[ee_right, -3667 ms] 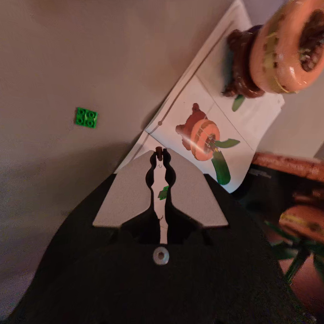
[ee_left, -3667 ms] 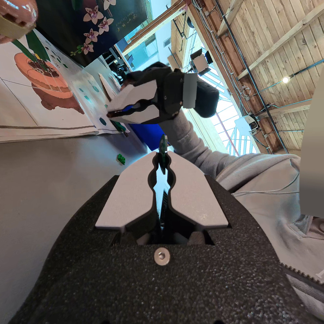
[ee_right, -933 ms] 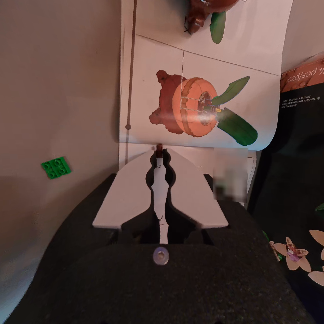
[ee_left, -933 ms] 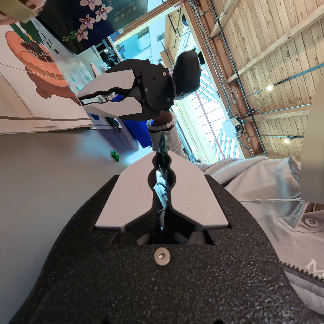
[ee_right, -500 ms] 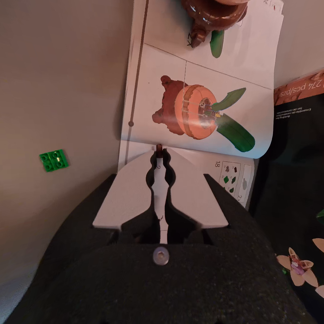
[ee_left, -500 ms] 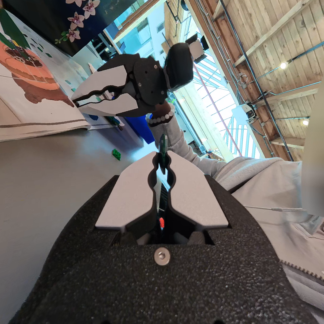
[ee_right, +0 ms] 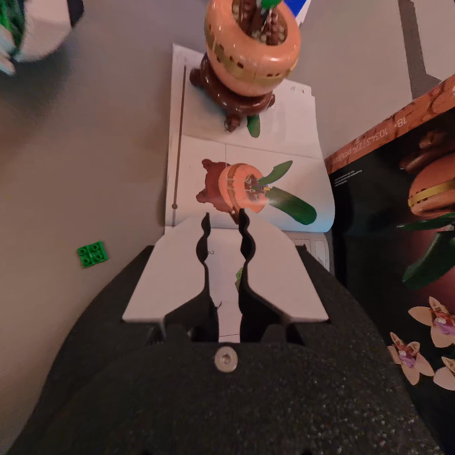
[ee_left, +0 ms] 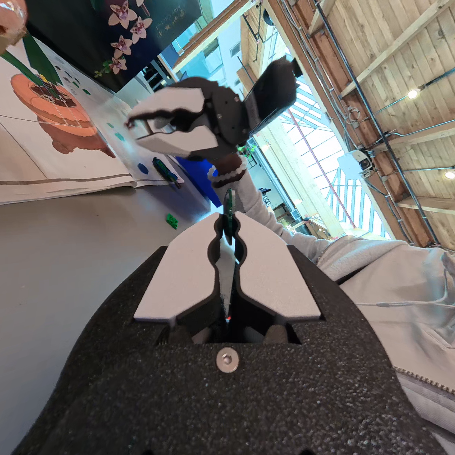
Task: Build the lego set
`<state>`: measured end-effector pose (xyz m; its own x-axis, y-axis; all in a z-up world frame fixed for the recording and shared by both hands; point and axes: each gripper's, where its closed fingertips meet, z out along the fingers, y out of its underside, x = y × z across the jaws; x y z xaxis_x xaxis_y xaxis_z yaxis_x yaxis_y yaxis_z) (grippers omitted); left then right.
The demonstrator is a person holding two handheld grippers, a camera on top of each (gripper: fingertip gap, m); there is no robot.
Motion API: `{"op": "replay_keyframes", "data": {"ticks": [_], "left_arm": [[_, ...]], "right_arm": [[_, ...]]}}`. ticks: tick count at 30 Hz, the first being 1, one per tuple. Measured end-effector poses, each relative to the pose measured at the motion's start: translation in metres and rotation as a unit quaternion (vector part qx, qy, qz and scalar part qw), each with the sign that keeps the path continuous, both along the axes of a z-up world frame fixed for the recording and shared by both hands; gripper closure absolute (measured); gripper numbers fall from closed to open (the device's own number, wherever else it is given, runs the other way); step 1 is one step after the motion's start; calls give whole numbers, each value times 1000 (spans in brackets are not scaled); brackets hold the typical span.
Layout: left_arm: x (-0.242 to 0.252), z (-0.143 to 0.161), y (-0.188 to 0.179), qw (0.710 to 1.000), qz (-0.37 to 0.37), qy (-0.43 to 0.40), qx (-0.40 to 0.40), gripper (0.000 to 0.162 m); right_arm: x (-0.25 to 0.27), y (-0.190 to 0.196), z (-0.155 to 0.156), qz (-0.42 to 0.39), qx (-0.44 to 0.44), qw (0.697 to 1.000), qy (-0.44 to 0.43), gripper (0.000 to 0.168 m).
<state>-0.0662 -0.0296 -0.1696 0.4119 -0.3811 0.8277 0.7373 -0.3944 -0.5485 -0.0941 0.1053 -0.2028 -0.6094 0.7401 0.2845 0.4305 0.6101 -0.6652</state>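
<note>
The lego pot point(ee_right: 253, 49), a peach bowl on a brown base, stands built on the far page of the open instruction booklet point(ee_right: 283, 152), straight ahead of the right gripper point(ee_right: 222, 216). Some stems already rise from its top, so the base looks done; judging by the booklet's drawing, leaves have yet to go in.

One such dark green leaf piece point(ee_left: 229, 211) is clamped edge-on between the closed fingers of the left gripper point(ee_left: 229, 216), held above the grey surface point(ee_left: 61, 246). The right gripper's fingers stand apart, with a small brown piece point(ee_right: 235, 215) at the right fingertip; whether it is gripped I cannot tell.

A loose bright green plate point(ee_right: 92, 253) lies on the surface to the right gripper's left. The set's box point(ee_right: 394, 197) sits to its right, beside the booklet. Nothing blocks the way to the pot.
</note>
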Motion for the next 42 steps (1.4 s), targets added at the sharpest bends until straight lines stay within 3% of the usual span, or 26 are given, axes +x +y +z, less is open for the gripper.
{"op": "replay_keyframes", "data": {"ticks": [7, 10, 16, 19, 22, 25, 27, 29, 32, 34, 37, 40, 42], "left_arm": [[0, 1, 0, 1000, -1, -3, 2, 157], [0, 1, 0, 1000, -3, -3, 3, 157], [2, 2, 1, 1000, -8, 0, 6, 157], [4, 2, 0, 1000, -7, 10, 11, 157], [5, 2, -1, 1000, -2, 27, 15, 157], [8, 0, 0, 999, -6, 36, 9, 157], [10, 0, 3, 999, -10, 38, 6, 157], [11, 0, 3, 999, -8, 48, 7, 157], [11, -1, 3, 998, -3, 56, 8, 157], [12, -1, 4, 998, -5, 55, 5, 157], [13, -1, 4, 998, -8, 57, 7, 157], [13, -1, 4, 998, -8, 57, 7, 157], [13, -1, 4, 998, -7, 57, 8, 157]], "right_arm": [[9, 15, -12, -41, -24, 998, -46, 160], [21, 35, -20, -54, 25, 995, -76, 162], [87, 29, -19, 2, -6, 983, -182, 161], [142, 18, -16, -82, -19, 965, -247, 153], [209, 27, -15, -293, 2, 922, -254, 155], [232, 33, -13, -422, -26, 890, -169, 157], [229, 41, -15, -465, -45, 876, -120, 158], [213, 37, -13, -437, -74, 893, -71, 160], [210, 49, -19, -347, 68, 932, -85, 164], [214, 65, -23, -297, 181, 927, -141, 166], [209, 64, -28, -220, 223, 930, -195, 168], [206, 54, -5, -163, 295, 909, -246, 167], [202, 38, 11, -64, 322, 908, -261, 165]]}}
